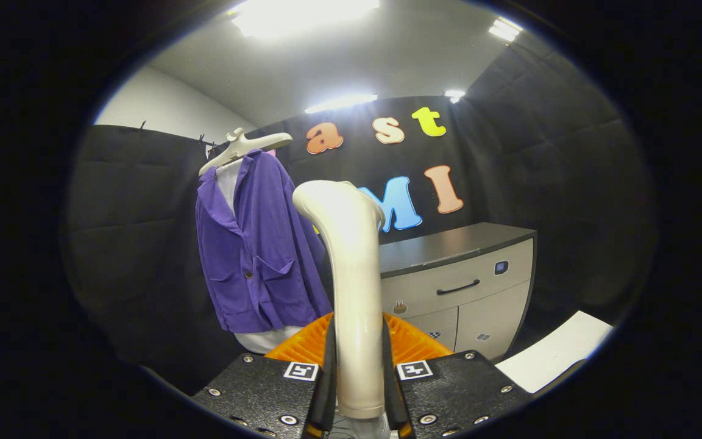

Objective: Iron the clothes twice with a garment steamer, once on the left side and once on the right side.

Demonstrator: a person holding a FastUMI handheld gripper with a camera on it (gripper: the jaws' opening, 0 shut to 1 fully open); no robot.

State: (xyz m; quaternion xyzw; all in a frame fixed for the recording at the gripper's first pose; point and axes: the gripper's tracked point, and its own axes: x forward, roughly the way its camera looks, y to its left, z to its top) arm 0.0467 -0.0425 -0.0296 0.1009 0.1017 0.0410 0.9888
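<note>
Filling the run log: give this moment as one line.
gripper: shut on steamer | steamer: upright between fingers | purple jacket: hanging beyond, apart from steamer | phase: not yet at garment

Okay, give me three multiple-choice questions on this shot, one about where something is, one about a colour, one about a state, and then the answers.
1. Where does the garment steamer stand?
A. Between the gripper jaws
B. On the cabinet
C. On the hanger

2. What colour is the jacket on the hanger?
A. Green
B. Purple
C. Red

3. How do the jaws stand?
A. Wide open, holding nothing
B. Shut on the jacket
C. Shut on the steamer's handle

Answers: 1 A, the handle rises from between the two jaws. 2 B, the hanging cloth is plainly purple, left of the cabinet. 3 C, both jaws press against the handle's sides.
</note>
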